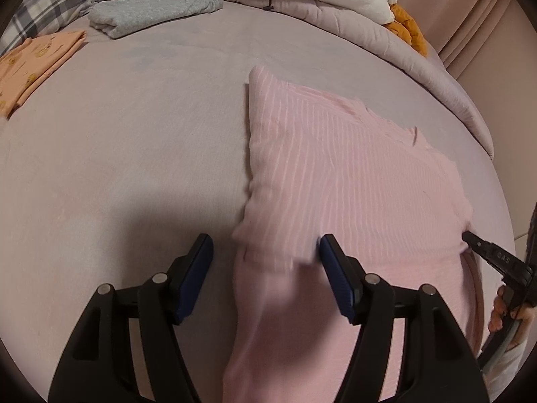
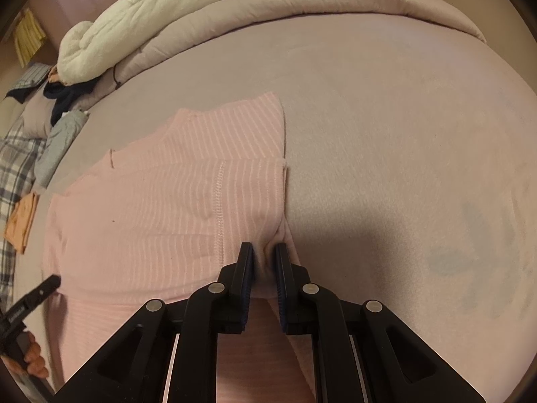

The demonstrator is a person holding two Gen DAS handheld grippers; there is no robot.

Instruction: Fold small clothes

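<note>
Fabric here is a pink striped garment (image 1: 352,174), partly folded and lying flat on the bed (image 1: 134,154), with one sleeve or side panel already turned in over the body. I read it as a light, soft knit: it will drape and sag when lifted, crease readily, and slide little on the fleecy bed cover. My right hand-held gripper (image 2: 264,252) is clamped on the near right hem of the garment, its pads drawn together with a pinch of pink cloth bunched between them. My left hand-held gripper (image 1: 265,245) stands with its jaws apart over the near left edge of the garment; a strip of cloth lies between the pads, but they do not press on it. For the next fold I judge the best hold to be at the hem corners, through all layers, so the turned-in panel does not slip out. A single-layer pinch would likely let the lower layer trail. Beyond the garment, towards the far edge of the bed, lie a folded grey piece (image 1: 154,8), a folded orange piece (image 1: 33,67) and a heaped comforter (image 1: 335,16).
</note>
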